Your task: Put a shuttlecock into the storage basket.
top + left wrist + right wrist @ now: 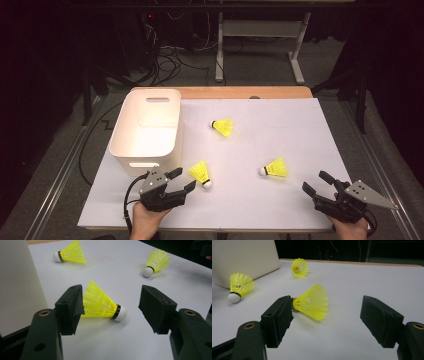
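White table [300, 130], cream bin [146, 131] beside nearest shuttlecock [200, 173], left hand-held gripper [181, 181] wide, right hand-held gripper [316, 182] wide.

No readable text, labels, brands or numbers anywhere.
Checked surfaces: white bin [145, 131] plain, no label or marking; three yellow shuttlecocks [200, 173] [223, 127] [275, 168] carry only a dark band at the cork, too small to show any print; white table sheet [280, 200] blank apart from faint grid lines; left gripper [181, 181] and right gripper [316, 183] are bare black, grey plates unmarked. Background gear is dark, nothing legible there.
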### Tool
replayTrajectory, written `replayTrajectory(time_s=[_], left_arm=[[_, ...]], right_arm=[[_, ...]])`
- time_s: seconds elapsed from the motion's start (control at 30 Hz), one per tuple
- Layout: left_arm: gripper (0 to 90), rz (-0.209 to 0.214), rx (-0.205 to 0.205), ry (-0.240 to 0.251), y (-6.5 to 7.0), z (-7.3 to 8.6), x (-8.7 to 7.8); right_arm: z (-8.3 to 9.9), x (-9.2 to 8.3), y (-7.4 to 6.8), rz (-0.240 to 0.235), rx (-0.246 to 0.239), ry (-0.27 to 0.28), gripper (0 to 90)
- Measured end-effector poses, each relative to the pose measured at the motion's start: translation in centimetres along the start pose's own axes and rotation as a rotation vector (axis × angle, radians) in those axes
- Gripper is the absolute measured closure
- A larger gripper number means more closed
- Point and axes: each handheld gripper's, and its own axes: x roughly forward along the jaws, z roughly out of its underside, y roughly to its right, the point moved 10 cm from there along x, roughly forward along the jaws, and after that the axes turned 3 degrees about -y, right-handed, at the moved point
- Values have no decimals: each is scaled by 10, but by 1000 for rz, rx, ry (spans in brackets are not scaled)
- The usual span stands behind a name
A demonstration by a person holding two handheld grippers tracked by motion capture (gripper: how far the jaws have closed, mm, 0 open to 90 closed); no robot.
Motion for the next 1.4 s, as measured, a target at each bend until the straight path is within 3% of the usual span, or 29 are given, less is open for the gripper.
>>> replayTrajectory(time_s=[0.63,1.07,1.4], left_arm=[[381,-30,-13,-46,-2,-11,21],[414,-107,30,-122,-7,-13,36],[404,-133,39,-177,-9,-14,47]], right_arm=[[0,0,0,-1,2,1,262],[-1,-1,-1,0,-12,7,263],[-2,-1,-3,-6,-20,12,264]])
